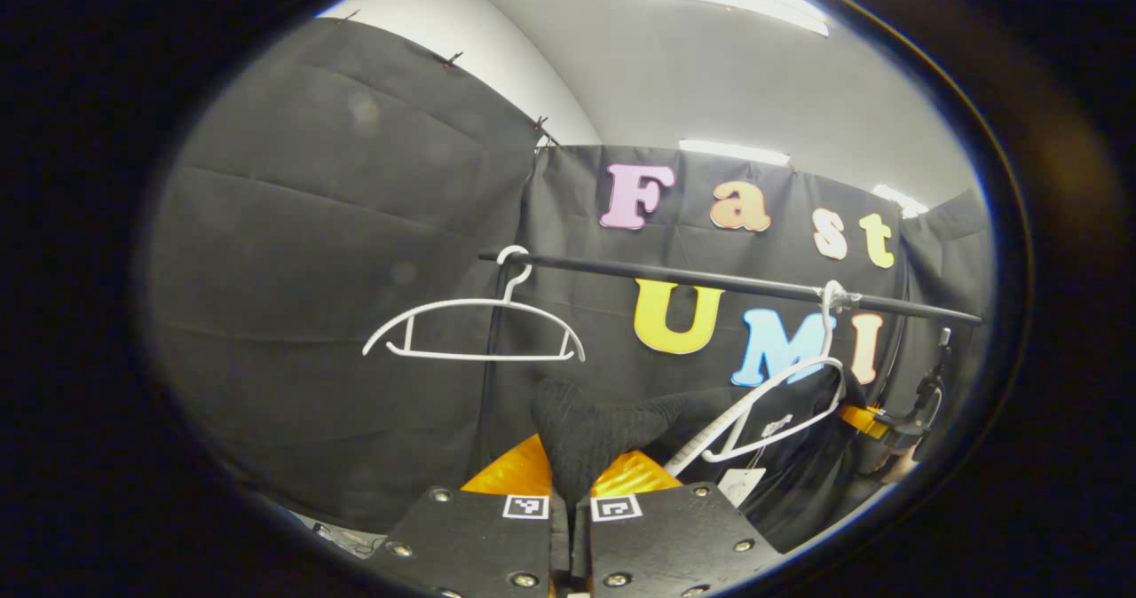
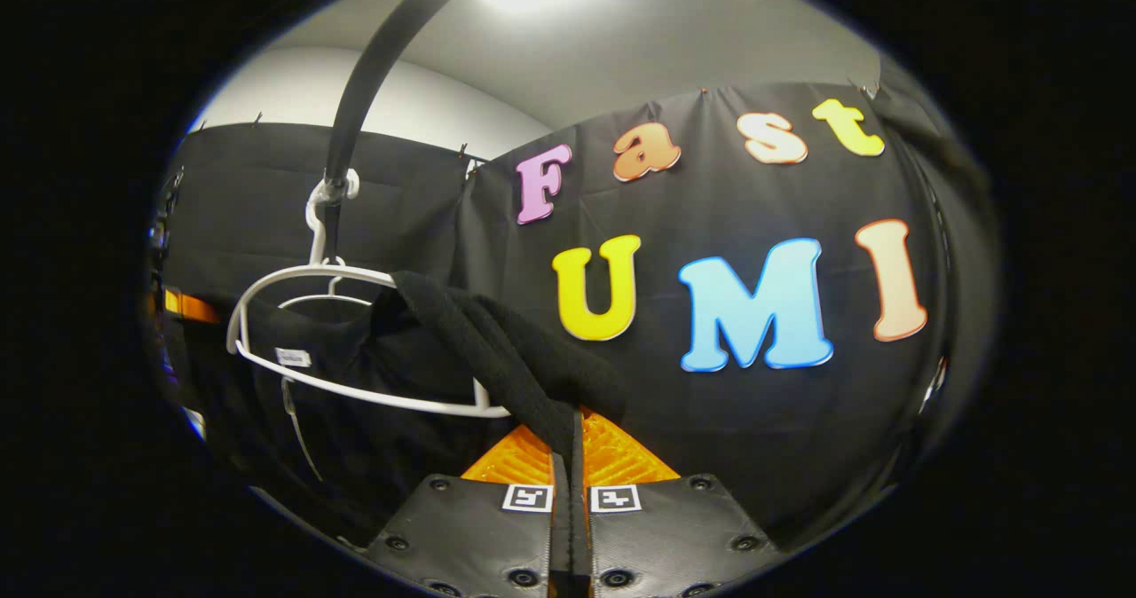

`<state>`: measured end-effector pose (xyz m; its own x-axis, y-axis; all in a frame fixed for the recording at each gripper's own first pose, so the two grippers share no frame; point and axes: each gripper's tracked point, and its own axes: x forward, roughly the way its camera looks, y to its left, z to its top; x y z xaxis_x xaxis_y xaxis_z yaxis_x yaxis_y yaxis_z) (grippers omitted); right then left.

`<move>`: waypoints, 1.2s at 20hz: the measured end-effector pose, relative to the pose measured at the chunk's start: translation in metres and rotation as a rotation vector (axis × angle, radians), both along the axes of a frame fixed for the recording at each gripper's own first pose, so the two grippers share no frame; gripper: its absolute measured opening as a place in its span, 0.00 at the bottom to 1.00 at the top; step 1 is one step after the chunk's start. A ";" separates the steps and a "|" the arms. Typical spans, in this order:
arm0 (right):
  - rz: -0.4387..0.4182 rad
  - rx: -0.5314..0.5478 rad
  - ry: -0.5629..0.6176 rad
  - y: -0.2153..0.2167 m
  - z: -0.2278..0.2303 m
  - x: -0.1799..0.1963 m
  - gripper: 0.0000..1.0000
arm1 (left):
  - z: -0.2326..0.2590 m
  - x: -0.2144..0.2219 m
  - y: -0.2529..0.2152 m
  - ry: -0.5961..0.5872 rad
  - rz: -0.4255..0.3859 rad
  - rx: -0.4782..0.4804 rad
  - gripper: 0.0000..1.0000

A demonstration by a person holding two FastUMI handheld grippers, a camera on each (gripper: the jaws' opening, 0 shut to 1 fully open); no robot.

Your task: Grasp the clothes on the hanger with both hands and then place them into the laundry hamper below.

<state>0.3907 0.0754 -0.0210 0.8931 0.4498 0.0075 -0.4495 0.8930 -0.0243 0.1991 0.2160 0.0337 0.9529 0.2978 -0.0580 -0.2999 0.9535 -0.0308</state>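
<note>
Black cloth walls (image 1: 337,252) back a dark rail (image 1: 710,280) that runs across the booth. From the rail's right part in the left gripper view hangs a white hanger (image 1: 781,403), tilted, with a black garment (image 1: 799,465) draped over it and falling below. An empty white hanger (image 1: 475,327) hangs level at the rail's left end. Left gripper (image 1: 571,483), at the bottom of its view, is closed on a bunched fold of the garment. Right gripper (image 2: 572,456), at the bottom of its view, is closed on a ribbed edge of the same garment, just beside the loaded hanger's lower bar.
</note>
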 end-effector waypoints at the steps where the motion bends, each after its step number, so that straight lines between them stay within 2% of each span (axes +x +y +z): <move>1: -0.041 -0.007 -0.051 -0.004 0.010 0.002 0.05 | 0.004 0.000 0.001 -0.011 -0.002 0.012 0.04; 2: -0.081 -0.009 -0.087 -0.006 0.013 0.006 0.00 | 0.006 0.002 0.000 -0.017 -0.005 0.023 0.04; 5: -0.174 -0.029 -0.140 -0.015 0.016 0.020 0.01 | 0.006 0.021 -0.002 -0.023 -0.027 0.038 0.04; 11: -0.208 -0.027 -0.053 -0.017 -0.014 0.045 0.01 | -0.019 0.053 -0.009 0.018 -0.071 -0.015 0.04; 12: -0.211 -0.019 -0.025 -0.018 -0.024 0.049 0.01 | -0.027 0.058 -0.009 0.026 -0.080 -0.027 0.00; 14: -0.219 -0.010 0.037 -0.019 -0.045 0.051 0.02 | -0.047 0.072 -0.013 0.053 -0.087 -0.050 0.04; 16: -0.224 -0.020 0.073 -0.018 -0.062 0.048 0.02 | -0.071 0.086 -0.016 0.092 -0.081 -0.057 0.04; 18: -0.226 -0.038 0.096 -0.017 -0.077 0.041 0.02 | -0.091 0.085 -0.015 0.124 -0.073 -0.062 0.01; 20: -0.227 -0.044 0.130 -0.016 -0.094 0.031 0.02 | -0.108 0.084 -0.016 0.147 -0.064 -0.080 0.02; 22: -0.233 -0.050 0.172 -0.015 -0.111 0.019 0.02 | -0.127 0.072 -0.013 0.167 -0.061 -0.099 0.00; 24: -0.242 -0.052 0.213 -0.015 -0.126 0.005 0.02 | -0.143 0.061 -0.003 0.187 -0.058 -0.120 0.02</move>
<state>0.3954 0.0600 -0.1472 0.9533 0.2189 -0.2082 -0.2241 0.9746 -0.0012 0.2602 0.2129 -0.1097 0.9377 0.2230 -0.2666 -0.2557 0.9621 -0.0944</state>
